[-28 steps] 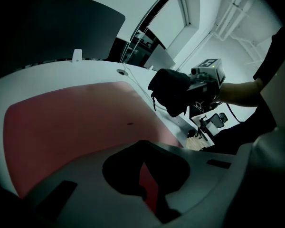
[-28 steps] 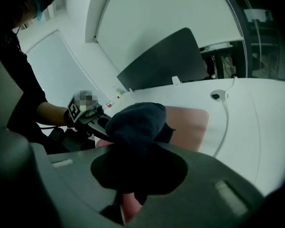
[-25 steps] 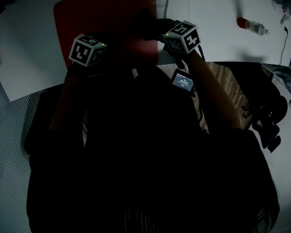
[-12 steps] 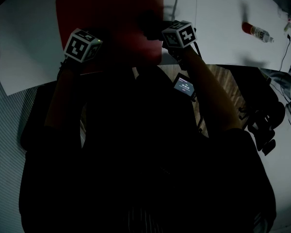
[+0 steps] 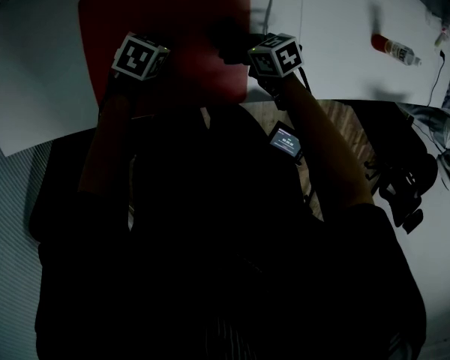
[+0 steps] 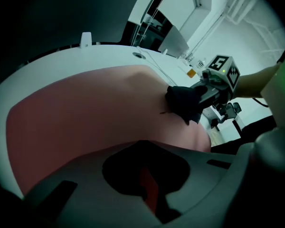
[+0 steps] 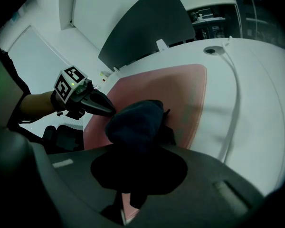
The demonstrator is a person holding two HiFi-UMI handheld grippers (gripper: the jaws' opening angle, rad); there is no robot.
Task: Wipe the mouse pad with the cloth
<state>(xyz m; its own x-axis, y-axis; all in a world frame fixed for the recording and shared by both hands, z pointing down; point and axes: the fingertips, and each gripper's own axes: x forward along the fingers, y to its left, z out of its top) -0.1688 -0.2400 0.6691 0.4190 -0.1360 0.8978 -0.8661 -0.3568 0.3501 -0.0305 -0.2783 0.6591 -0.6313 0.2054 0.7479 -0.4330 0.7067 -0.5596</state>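
The red mouse pad (image 5: 172, 13) lies on the white table (image 5: 337, 58) with its far half uncovered, while the dark cloth (image 7: 133, 120) sits bunched near the pad's right edge, clamped in the right gripper's (image 6: 200, 95) jaws. A white cable (image 7: 235, 99) runs just right of the pad, a bottle (image 5: 394, 46) lies well right of it, and a dark panel (image 7: 142, 27) stands beyond its far edge. The left gripper (image 7: 107, 110) reaches in from the pad's near side, jaws drawn together over its left part.

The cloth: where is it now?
Right gripper view: the cloth is clamped in the right gripper, on the red mouse pad near its right edge.
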